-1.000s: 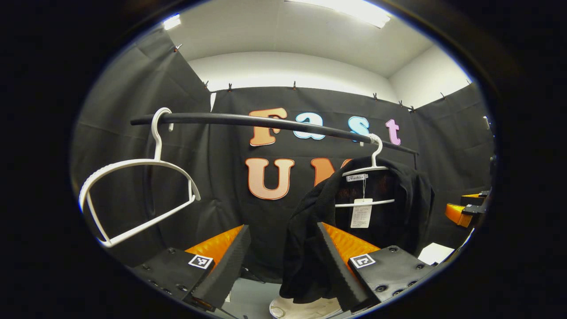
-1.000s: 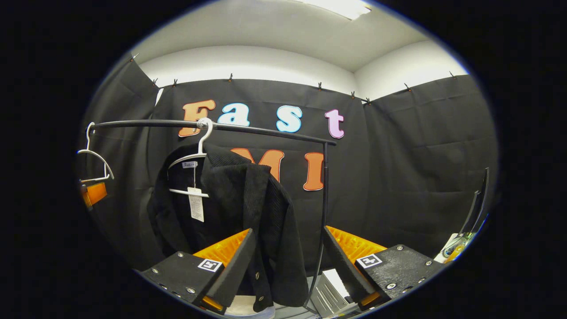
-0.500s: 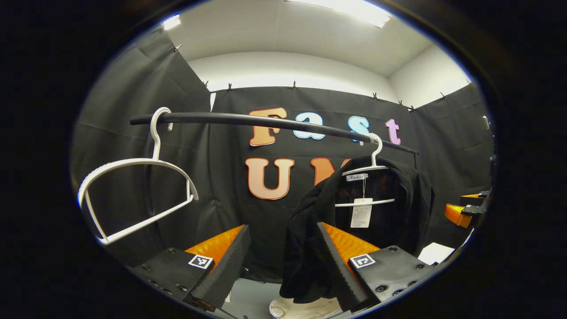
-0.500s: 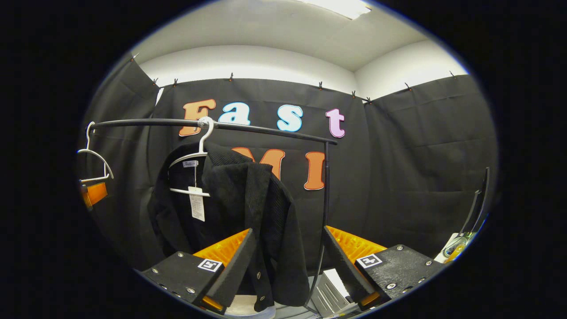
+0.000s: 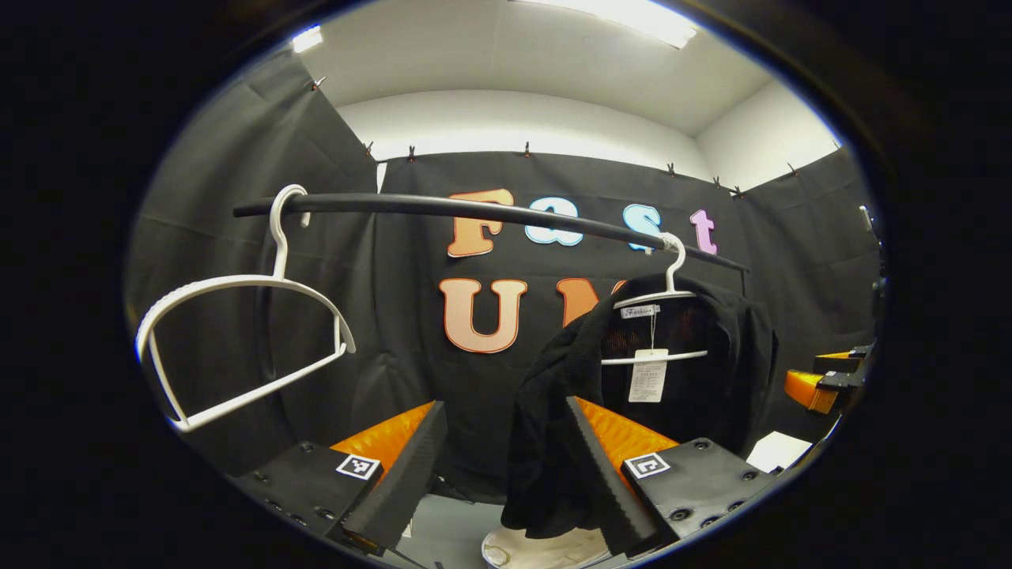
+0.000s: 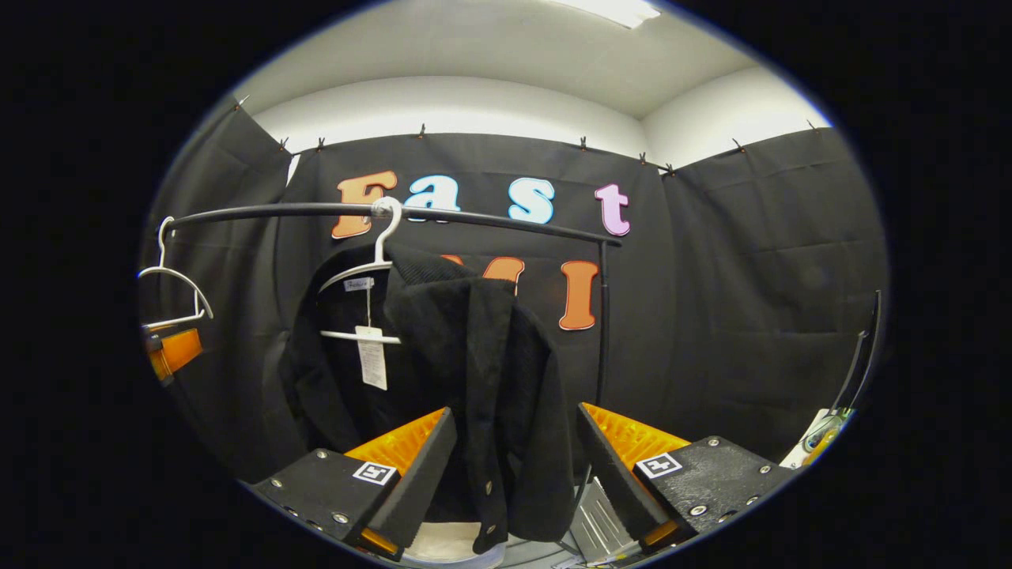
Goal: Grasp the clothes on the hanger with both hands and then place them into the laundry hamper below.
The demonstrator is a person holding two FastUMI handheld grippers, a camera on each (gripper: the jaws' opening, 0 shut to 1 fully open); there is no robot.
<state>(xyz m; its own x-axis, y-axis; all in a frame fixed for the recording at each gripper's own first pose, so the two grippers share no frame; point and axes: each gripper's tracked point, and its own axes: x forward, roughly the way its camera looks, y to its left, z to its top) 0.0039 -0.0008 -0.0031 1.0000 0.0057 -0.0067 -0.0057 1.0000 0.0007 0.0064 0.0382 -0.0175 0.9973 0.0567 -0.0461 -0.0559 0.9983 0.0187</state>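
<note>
A black jacket (image 5: 553, 411) (image 6: 482, 379) hangs on a white hanger (image 5: 660, 296) (image 6: 371, 273) from a black rail (image 5: 474, 212) (image 6: 474, 217); a paper tag dangles inside its collar. My left gripper (image 5: 502, 466) stands open, the jacket's left front edge just beyond its right finger. My right gripper (image 6: 514, 474) is open too, with the jacket's buttoned front edge hanging in line with the gap between its fingers, farther off. A white hamper rim (image 5: 538, 548) (image 6: 451, 545) shows below the jacket. Far off, the right gripper (image 5: 822, 383) and the left gripper (image 6: 174, 352) appear at the frames' edges.
An empty white hanger (image 5: 237, 340) (image 6: 170, 292) hangs at the rail's left end. The rail's upright post (image 6: 602, 316) stands just right of the jacket. A metal base (image 6: 597, 518) lies at the post's foot.
The right gripper has moved closer to the jacket, which now looks larger and sits more between its fingers. The left gripper has shifted only slightly.
</note>
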